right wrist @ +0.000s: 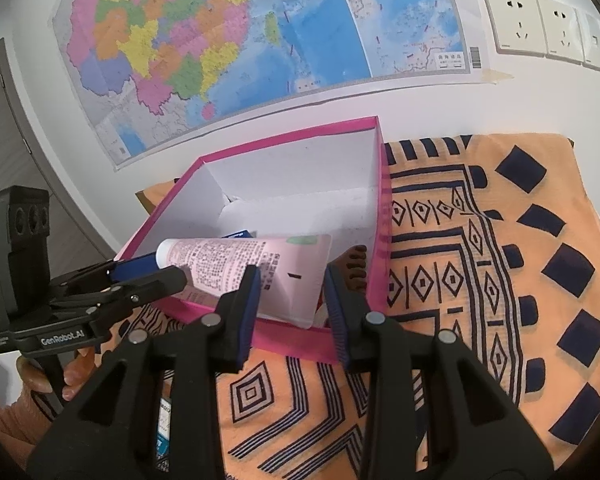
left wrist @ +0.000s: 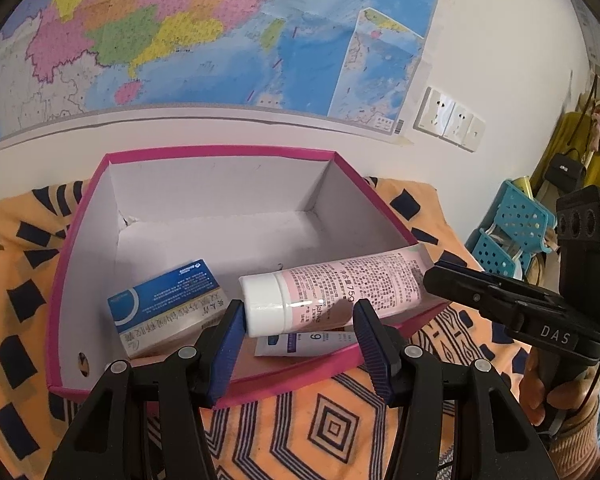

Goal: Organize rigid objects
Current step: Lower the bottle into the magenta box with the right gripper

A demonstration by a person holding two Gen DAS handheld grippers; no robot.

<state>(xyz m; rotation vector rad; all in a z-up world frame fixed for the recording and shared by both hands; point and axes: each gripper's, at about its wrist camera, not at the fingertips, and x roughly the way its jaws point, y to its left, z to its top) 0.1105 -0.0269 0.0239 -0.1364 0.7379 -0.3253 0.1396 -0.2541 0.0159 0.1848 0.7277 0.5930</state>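
A pink-and-white tube [left wrist: 340, 284] lies slanted inside the open pink shoe box [left wrist: 220, 152], with its white cap [left wrist: 264, 304] low and its flat end up at the box's right rim. My right gripper [right wrist: 292, 276] is shut on that flat end [right wrist: 296, 276]; the left wrist view shows it side-on [left wrist: 430, 280]. My left gripper [left wrist: 296, 312] stands open over the near wall of the box. The cap lies between its fingertips, close to the left pad. A blue-and-white carton [left wrist: 164, 308] stands in the box left of the cap. A flat packet [left wrist: 300, 342] lies under the tube.
The box [right wrist: 384, 208] sits on an orange patterned cloth [right wrist: 480, 260] against a wall with a map [right wrist: 220, 40] and sockets [right wrist: 540, 24]. Teal perforated baskets [left wrist: 516, 220] stand to the right. A person's hand [left wrist: 540, 380] holds the right gripper's handle.
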